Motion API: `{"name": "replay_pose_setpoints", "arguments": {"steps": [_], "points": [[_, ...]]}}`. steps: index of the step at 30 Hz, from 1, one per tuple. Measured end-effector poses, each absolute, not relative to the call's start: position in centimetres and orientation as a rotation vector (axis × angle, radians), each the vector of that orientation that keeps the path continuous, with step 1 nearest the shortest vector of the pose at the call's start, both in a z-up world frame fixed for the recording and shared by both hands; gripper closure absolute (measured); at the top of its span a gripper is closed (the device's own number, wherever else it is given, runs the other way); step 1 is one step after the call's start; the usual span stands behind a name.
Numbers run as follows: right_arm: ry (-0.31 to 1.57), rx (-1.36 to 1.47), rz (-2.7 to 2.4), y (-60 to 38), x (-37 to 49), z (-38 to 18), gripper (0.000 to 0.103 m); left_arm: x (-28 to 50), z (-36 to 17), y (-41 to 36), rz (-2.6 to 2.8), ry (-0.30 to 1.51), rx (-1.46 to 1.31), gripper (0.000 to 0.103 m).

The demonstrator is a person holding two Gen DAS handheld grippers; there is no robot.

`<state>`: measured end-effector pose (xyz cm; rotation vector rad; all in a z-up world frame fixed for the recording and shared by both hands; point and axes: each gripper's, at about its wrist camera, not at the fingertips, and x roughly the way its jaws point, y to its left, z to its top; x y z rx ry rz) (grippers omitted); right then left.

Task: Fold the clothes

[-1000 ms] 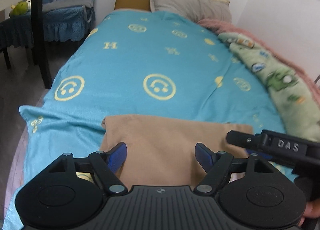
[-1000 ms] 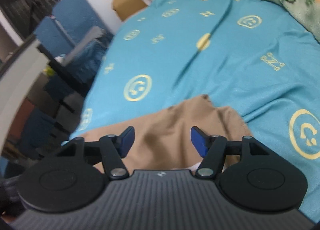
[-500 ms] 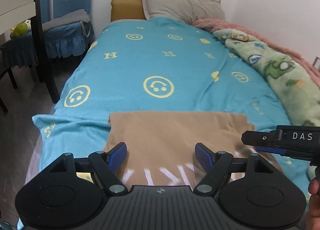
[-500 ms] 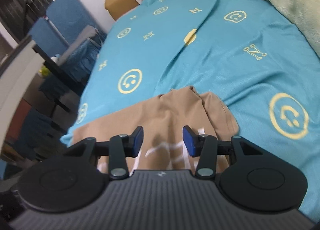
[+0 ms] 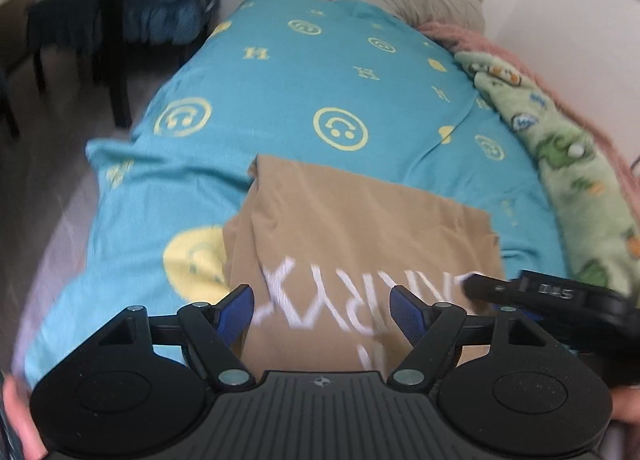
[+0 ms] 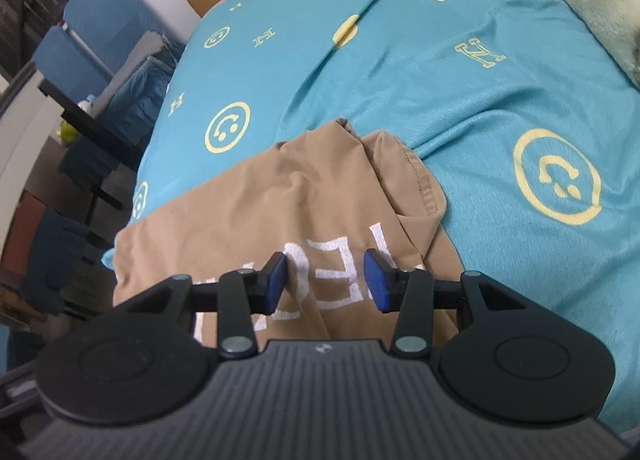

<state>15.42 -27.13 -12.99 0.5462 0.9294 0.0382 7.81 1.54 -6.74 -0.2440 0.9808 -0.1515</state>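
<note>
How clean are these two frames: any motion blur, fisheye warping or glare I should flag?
Left wrist view: motion-smeared throughout, worst at the chair and floor on the left; the tan shirt's white lettering is soft. Right wrist view: sharper, with crisp shirt stitching and smiley print. Both bend the teal bedspread at the edges. Lighting is even, with no glare.

The tan shirt (image 5: 360, 244) now shows far more of its white lettering (image 5: 320, 296) than a second ago, when only plain fabric lay at the bed's (image 5: 280, 92) near edge. In the right wrist view its right sleeve (image 6: 408, 180) has spread flatter. The right gripper (image 6: 326, 280) has narrowed its jaws, which stand apart over the letters, and it sits lower in the left view than before.
</note>
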Motion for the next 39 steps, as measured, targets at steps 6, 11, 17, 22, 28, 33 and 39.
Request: {"name": "replay_pose_setpoints", "arguments": {"steps": [6, 11, 17, 22, 28, 33, 39], "points": [[0.922, 0.559, 0.028, -27.3, 15.4, -12.8, 0.058, 5.7, -7.8, 4.6, -0.137, 1.169, -0.478, 0.026], [0.916, 0.590, 0.019, -27.6, 15.2, -12.8, 0.058, 5.8, -12.0, 7.0, -0.130, 1.291, -0.775, 0.026], [0.909, 0.617, 0.011, -28.1, 15.0, -12.8, 0.058, 6.4, -14.4, 7.8, -0.147, 1.294, -0.928, 0.023], [0.904, 0.630, 0.003, -28.2, 15.0, -12.8, 0.058, 5.8, -13.2, 8.2, -0.231, 1.123, -0.951, 0.025], [0.900, 0.630, -0.006, -28.1, 15.0, -12.8, 0.058, 5.8, -14.3, 8.2, -0.198, 1.154, -0.964, 0.029], [0.863, 0.666, -0.023, -28.6, 14.5, -12.3, 0.055, 6.3, -14.5, 7.2, -0.209, 1.138, -0.920, 0.041], [0.645, 0.960, 0.010, -31.6, 10.2, -10.3, 0.047, 5.6, -13.3, 7.3, -0.222, 1.052, -0.903, 0.061]]}}
